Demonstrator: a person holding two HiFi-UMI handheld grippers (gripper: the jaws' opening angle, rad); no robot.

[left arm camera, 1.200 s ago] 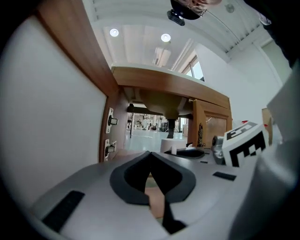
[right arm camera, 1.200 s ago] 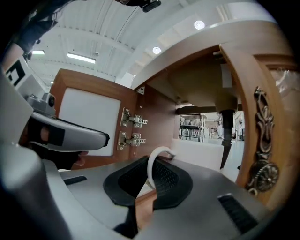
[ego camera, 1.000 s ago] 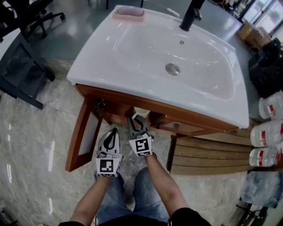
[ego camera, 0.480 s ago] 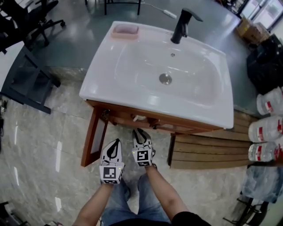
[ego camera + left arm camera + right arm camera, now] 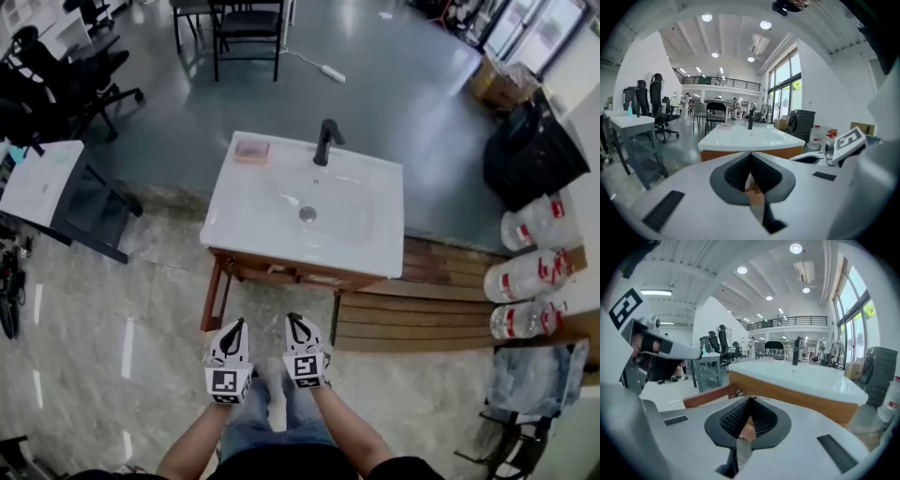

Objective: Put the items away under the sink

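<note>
Although the sink and its wooden cabinet stand ahead, well apart from them, the left gripper and right gripper are pressed together on nothing, the right's jaws just having closed.

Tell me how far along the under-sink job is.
Done: can't confirm; the space under the sink is out of sight from here. In hand: nothing; the left gripper and right gripper are both shut, empty, and short of the sink. Left: the cabinet door stands open, probably to be closed, and a pink dish sits on the sink's back corner, possibly yet to stow.
</note>
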